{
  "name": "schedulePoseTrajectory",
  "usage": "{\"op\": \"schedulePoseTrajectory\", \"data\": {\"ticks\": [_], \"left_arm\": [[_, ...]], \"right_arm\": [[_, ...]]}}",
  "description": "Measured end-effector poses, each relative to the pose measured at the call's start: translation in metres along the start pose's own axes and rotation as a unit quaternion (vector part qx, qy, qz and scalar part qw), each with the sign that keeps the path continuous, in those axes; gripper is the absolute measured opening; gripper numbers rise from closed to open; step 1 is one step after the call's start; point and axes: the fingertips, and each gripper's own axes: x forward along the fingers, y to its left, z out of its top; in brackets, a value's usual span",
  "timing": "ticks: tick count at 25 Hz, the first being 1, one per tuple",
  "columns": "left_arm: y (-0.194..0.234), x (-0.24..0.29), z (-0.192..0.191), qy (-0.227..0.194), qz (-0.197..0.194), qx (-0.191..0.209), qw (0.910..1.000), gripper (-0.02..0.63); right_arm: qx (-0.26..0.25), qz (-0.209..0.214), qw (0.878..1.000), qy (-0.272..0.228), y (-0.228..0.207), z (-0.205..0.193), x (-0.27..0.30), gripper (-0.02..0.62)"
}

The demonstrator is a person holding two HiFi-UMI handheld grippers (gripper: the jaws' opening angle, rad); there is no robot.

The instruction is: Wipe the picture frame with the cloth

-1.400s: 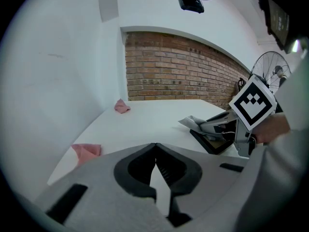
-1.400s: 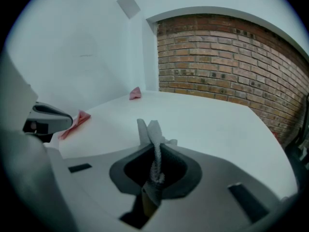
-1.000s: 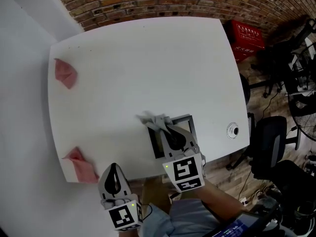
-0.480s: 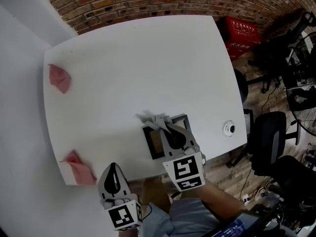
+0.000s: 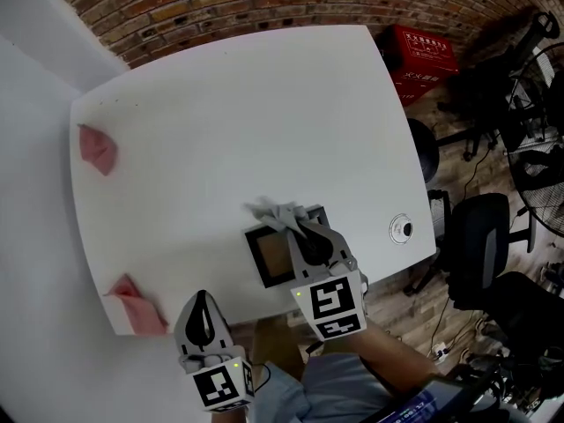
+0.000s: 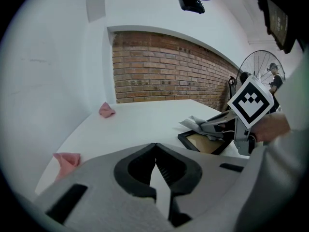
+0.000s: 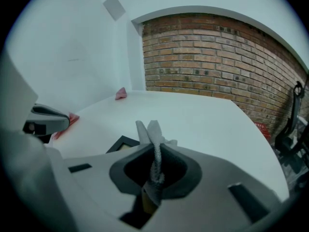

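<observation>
The picture frame (image 5: 269, 256) is dark with a brown panel and lies flat near the white table's front edge. My right gripper (image 5: 289, 223) is shut on a grey cloth (image 5: 271, 210), which it holds over the frame's far right part. In the right gripper view the cloth (image 7: 153, 141) stands pinched between the jaws, with a frame corner (image 7: 123, 142) just beyond. My left gripper (image 5: 202, 310) is shut and holds nothing. It hangs at the table's front edge, left of the frame. From the left gripper view, the frame (image 6: 205, 142) and cloth (image 6: 192, 123) lie ahead to the right.
Two pink cloths lie on the table (image 5: 229, 113): one at the far left (image 5: 95, 150), one at the front-left corner (image 5: 137, 304). A small round object (image 5: 401, 228) sits near the right edge. A red crate (image 5: 426, 58) and office chairs (image 5: 476, 245) stand on the floor beyond.
The head view has drifted, so the table sits further left. More of the frame's brown panel shows left of my right gripper. The left gripper has not moved.
</observation>
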Motion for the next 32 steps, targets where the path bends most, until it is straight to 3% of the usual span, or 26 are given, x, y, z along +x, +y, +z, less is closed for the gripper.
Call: {"op": "schedulePoseTrajectory", "data": {"ticks": [21,32], "left_arm": [[-0.050,-0.001,0.030,-0.024,-0.022,0.027,0.9991,0.009],[-0.111,-0.058,0.104,-0.121,-0.007,0.060,0.9908,0.009]], "right_arm": [[0.030,-0.051,0.998,-0.009,-0.069,-0.011,-0.042,0.032],[0.036,-0.062,0.991,-0.108,-0.113,0.026,-0.146,0.032]]}}
